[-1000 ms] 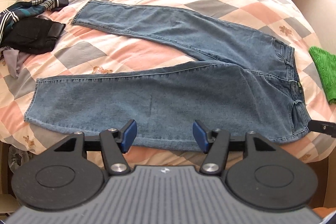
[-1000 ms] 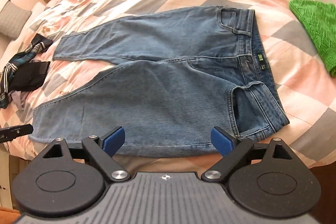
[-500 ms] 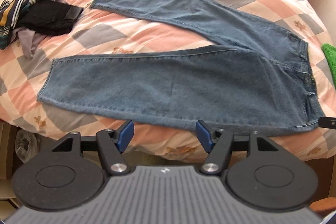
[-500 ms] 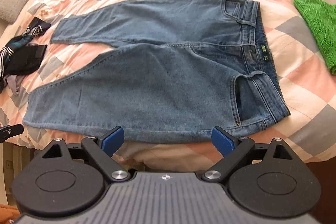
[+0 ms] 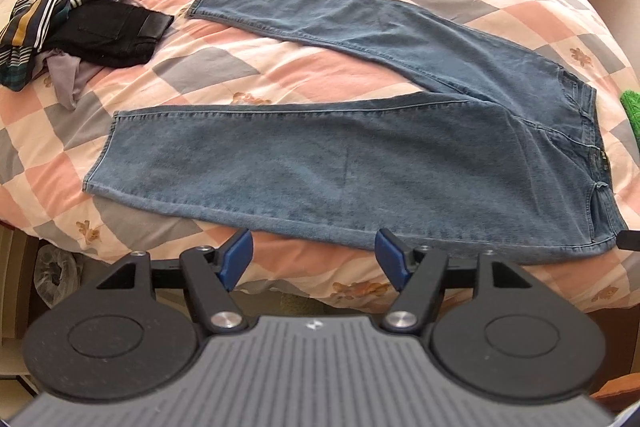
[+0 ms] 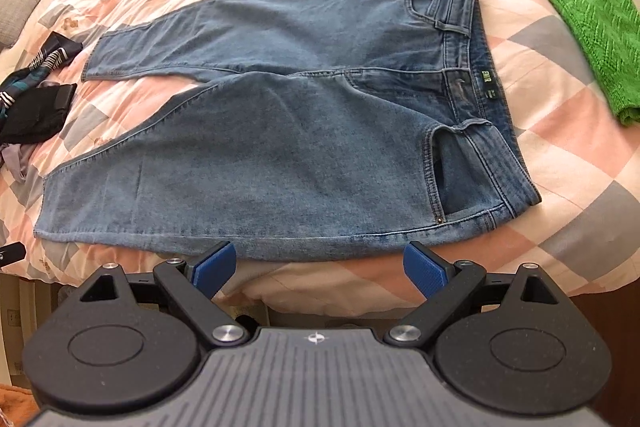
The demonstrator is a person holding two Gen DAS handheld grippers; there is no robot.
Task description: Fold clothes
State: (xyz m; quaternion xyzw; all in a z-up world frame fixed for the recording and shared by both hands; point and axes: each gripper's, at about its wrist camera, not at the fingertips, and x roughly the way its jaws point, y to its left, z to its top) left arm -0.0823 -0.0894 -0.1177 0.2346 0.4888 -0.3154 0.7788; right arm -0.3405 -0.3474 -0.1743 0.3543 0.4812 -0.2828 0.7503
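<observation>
Your pair of blue denim jeans (image 5: pixel 360 163) lies spread flat on the bed's pink, grey and cream checked quilt (image 5: pixel 280 67), front side up, the two legs splayed apart in a V with the waistband (image 6: pixel 476 67) toward your right and the hems toward your left. No fold shows in them, so the folding of this garment is all left to do. A crumpled heap of dark clothes, black fabric and a striped piece (image 5: pixel 80 15), sits well apart beyond the hems, unfolded as far as you can tell, and a green knitted garment (image 6: pixel 596 43) lies past the waistband; whether that one is folded is unclear. Your left gripper (image 5: pixel 314 259) hangs just off the near edge of the bed, below the near leg's outer seam, its blue pads wide apart and holding nothing. Your right gripper (image 6: pixel 320 267) hangs likewise below the hip and thigh seam, its pads even wider apart, also empty. Compared with a second ago, both grippers have drawn back toward you: the pads then overlapped the denim edge, and now bare quilt and the bed's side show between pads and jeans, while the jeans have not shifted
</observation>
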